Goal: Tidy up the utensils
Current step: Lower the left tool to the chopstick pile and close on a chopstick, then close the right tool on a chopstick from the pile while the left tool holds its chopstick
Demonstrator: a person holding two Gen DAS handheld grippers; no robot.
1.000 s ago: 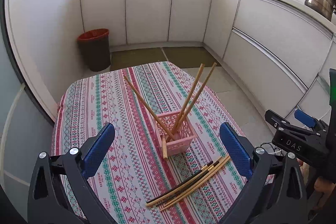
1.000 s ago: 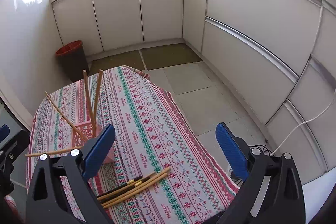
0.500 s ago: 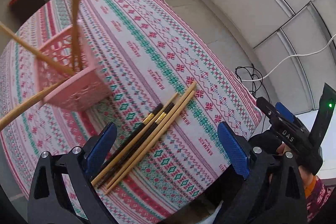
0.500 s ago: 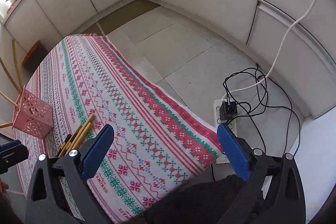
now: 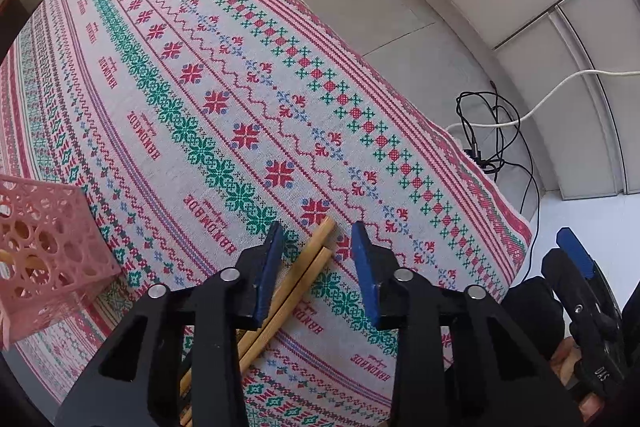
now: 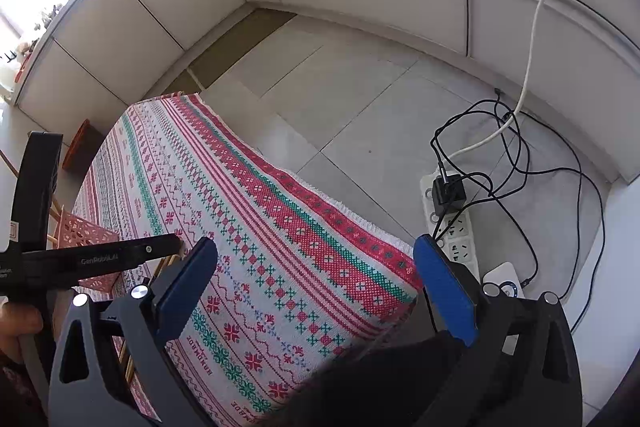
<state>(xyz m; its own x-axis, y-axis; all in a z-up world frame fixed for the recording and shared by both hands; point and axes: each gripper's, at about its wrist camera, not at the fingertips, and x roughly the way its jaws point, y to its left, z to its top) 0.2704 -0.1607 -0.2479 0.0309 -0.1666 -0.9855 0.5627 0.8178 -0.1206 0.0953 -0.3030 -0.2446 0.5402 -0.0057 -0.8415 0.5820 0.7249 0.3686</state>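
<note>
Your left hand-held gripper (image 5: 318,259) points down at the cloth-covered surface (image 5: 224,75), jaws just narrowing around the tips of two light wooden chopsticks (image 5: 308,263), pads not yet touching. Your right hand-held gripper (image 6: 316,287) hangs wide apart, empty. The pink perforated plastic basket (image 5: 44,247) stands nearby.

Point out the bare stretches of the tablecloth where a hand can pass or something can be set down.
Free: the broad tablecloth from the pink basket across to the table's floor-side edge, and the near corner under the open right gripper. Crowded: the near strip where the left gripper straddles the wooden chopsticks, beside the basket.
</note>
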